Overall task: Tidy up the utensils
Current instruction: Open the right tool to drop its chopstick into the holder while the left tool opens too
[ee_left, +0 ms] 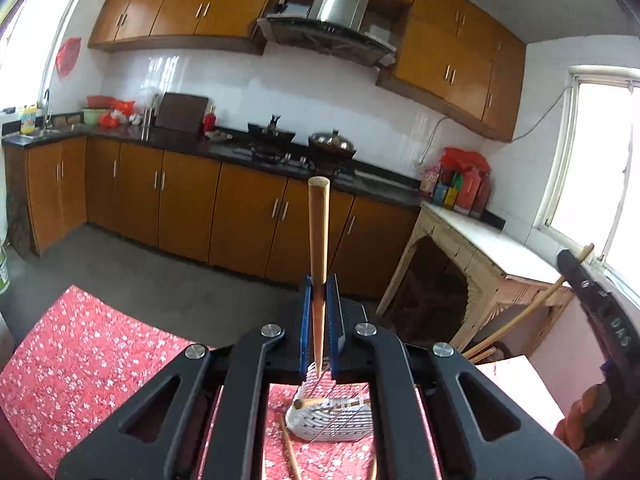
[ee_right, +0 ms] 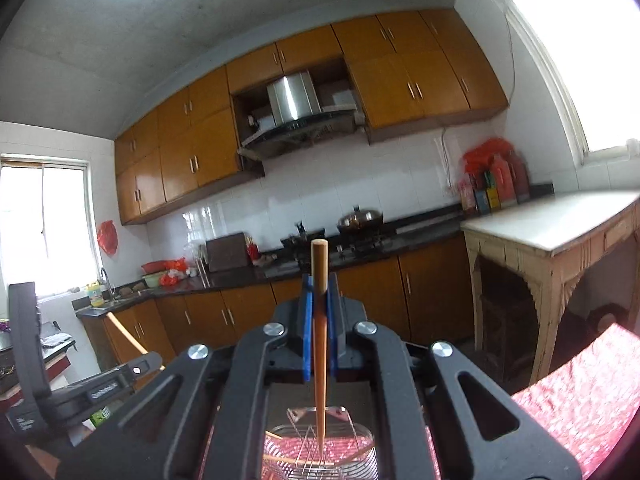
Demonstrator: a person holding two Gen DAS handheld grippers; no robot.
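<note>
Your left hand-held gripper [ee_left: 319, 286] is clamped on a chopstick [ee_left: 319, 236], long axis along the fingers, thick end toward 12 o'clock. Your right hand-held gripper [ee_right: 319, 286] clamps a second chopstick [ee_right: 319, 276] likewise. The wire basket [ee_right: 320, 446] sits at 6 o'clock on the worktop [ee_left: 92, 340].

Each wooden chopstick [ee_left: 318, 240] [ee_right: 319, 280] looks smooth and matt. The holder [ee_left: 332, 416] is white plastic slats; the basket [ee_right: 320, 444] is shiny metal wire. The tablecloth [ee_left: 88, 344] is patterned red cloth.
</note>
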